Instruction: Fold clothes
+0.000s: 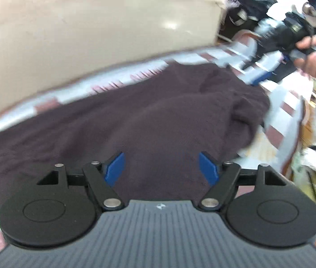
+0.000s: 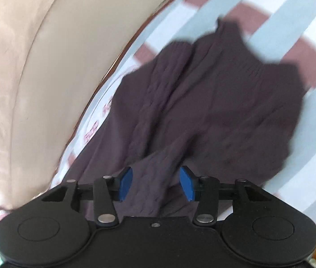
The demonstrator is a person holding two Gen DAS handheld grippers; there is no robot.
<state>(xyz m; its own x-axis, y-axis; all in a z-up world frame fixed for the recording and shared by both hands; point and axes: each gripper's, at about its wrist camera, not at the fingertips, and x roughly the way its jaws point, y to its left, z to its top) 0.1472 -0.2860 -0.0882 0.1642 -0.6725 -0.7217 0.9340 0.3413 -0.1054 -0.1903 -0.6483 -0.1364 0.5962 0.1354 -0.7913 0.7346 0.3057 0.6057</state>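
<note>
One dark plum knitted garment [image 1: 135, 120] lies spread on a bed sheet [image 2: 287, 22] checked in pale blue, white and brick red, beside a cream padded headboard [image 1: 91, 22]. Left hand-held gripper [image 1: 161, 167]: blue pads apart, nothing between them, above the cloth. Right hand-held gripper [image 2: 155, 184]: pads apart, a ridge of fabric rising between them without being pinched. Ribbed knit, soft and limp, probably light; it should drape and bunch rather than keep shape. Best taken at hem corners or shoulder edges.
</note>
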